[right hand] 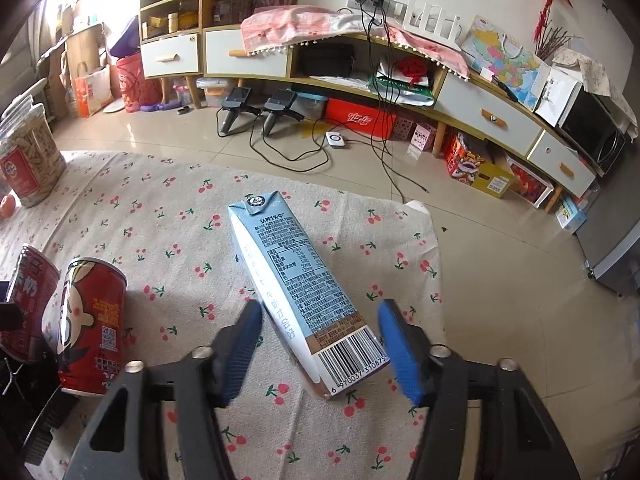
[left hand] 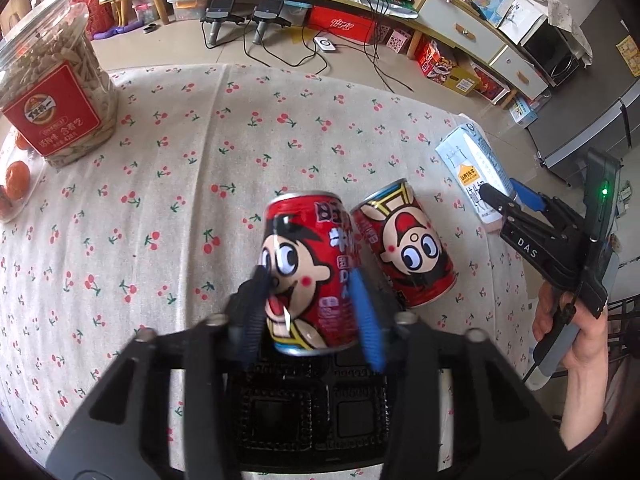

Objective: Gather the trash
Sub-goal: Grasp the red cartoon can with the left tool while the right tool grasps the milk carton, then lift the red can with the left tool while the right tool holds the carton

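1. Table (left hand: 168,184) under a cherry-print cloth holds a jar of seeds (left hand: 56,92) at the far left, with oranges (left hand: 16,180) beside it.
2. The left gripper (left hand: 316,300) is clamped on a red cartoon can (left hand: 308,272), one finger on each side; the can looks lifted and tilted.
3. A second can (left hand: 404,248) stands just beside it on the cloth.
4. The right gripper (right hand: 320,344) is spread wide around a blue milk carton (right hand: 300,280) lying on its side near the table's right edge; whether its fingers touch the carton is unclear.

hand-held gripper (left hand: 502,200): "DAS" | milk carton (right hand: 304,292) barcode: "6 970037 310875" | jar (left hand: 56,92): "428"
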Tool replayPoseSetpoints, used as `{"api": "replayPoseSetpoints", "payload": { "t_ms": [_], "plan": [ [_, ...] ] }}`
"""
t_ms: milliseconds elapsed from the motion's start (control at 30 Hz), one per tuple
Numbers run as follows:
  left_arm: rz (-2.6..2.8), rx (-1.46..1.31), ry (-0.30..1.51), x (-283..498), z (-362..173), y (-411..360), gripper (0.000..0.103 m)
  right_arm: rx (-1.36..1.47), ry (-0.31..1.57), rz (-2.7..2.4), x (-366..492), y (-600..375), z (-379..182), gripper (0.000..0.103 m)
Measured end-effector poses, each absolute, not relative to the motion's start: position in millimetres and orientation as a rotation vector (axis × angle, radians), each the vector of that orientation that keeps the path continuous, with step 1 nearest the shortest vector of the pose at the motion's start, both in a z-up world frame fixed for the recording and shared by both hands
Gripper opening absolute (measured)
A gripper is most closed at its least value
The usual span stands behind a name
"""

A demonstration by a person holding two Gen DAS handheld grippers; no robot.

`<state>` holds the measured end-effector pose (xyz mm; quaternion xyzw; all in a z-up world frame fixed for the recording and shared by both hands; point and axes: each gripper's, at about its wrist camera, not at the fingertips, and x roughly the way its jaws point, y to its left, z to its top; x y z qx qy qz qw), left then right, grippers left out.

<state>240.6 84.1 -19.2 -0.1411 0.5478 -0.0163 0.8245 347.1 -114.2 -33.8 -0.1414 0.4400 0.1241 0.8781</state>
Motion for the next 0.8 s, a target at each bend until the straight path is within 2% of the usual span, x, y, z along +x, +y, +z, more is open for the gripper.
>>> {"api": "replayPoseSetpoints", "payload": {
  "t_ms": [33,67,200,267,300,333,400,433,600,800],
  "plan": [
    [-0.038,-0.306,1.176,241,-18,85,0.002,-0.288,0.928,0.262,347,-114,-34,0.045],
    [-0.051,-0.318,1.181,241,-19,86,0.002,-0.281,0.938,0.270,346,-114,-34,0.038],
    [-0.061,-0.326,1.184,243,-21,87,0.002,-0.268,0.961,0.294,342,-113,-32,0.038],
    [-0.064,-0.366,1.192,243,-21,92,0.008,-0.245,0.970,0.310,340,-115,-30,0.038],
    [-0.065,-0.379,1.194,242,-20,93,0.019,-0.242,0.970,0.311,339,-116,-29,0.038],
    [-0.060,-0.389,1.188,243,-18,96,0.036,-0.240,0.970,0.311,338,-116,-28,0.038],
    [-0.045,-0.383,1.168,245,-14,98,0.058,-0.229,0.974,0.318,337,-117,-26,0.037],
    [-0.040,-0.379,1.159,247,-12,99,0.063,-0.224,0.977,0.320,337,-118,-25,0.037],
    [-0.082,-0.379,1.204,271,-18,98,0.064,-0.212,0.994,0.331,335,-116,-27,0.037],
    [-0.054,-0.250,1.355,287,-46,72,0.064,-0.218,1.016,0.334,335,-113,-31,0.037]
  ]
}}
